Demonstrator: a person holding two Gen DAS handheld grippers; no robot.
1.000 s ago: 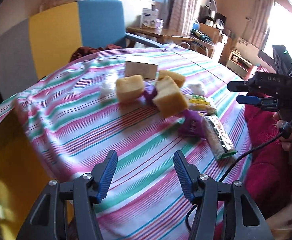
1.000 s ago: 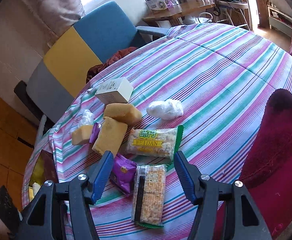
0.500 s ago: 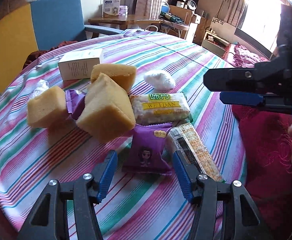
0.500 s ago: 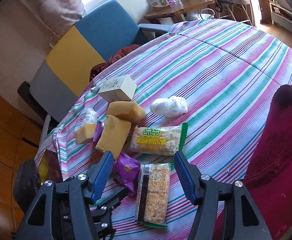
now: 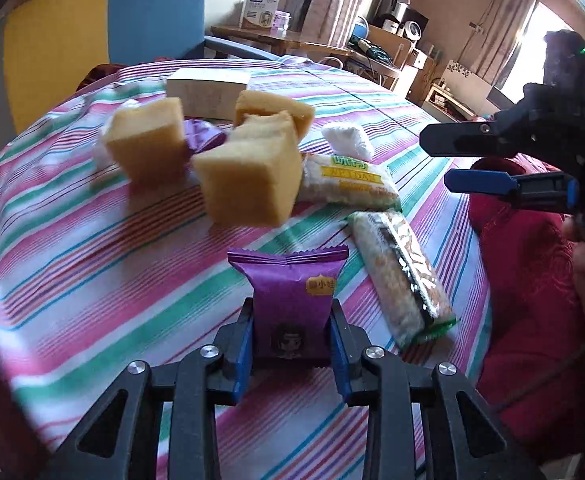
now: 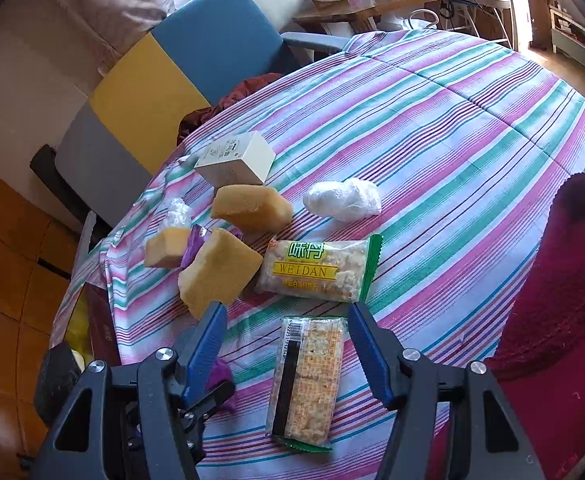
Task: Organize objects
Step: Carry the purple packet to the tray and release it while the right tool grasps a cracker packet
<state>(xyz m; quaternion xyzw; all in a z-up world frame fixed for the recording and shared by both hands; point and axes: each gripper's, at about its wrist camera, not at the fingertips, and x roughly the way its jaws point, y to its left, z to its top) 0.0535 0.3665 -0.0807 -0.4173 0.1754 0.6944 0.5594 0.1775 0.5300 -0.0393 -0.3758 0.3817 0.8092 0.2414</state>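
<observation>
The left gripper (image 5: 291, 330) has its blue pads clamped on a purple packet (image 5: 290, 300), held upright above the striped tablecloth (image 5: 92, 248). The right gripper (image 6: 286, 340) stands half open and holds nothing, over a cracker pack (image 6: 306, 380) lying beside the sponges (image 6: 218, 274).

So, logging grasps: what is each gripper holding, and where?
Left gripper pinches the purple snack packet by its near end; right gripper holds nothing.

The clear snack packet (image 6: 315, 271) reads "WEIDAN" on a yellow band under green Chinese characters; the purple packet (image 5: 290, 304) bears a small yellow Chinese label
</observation>
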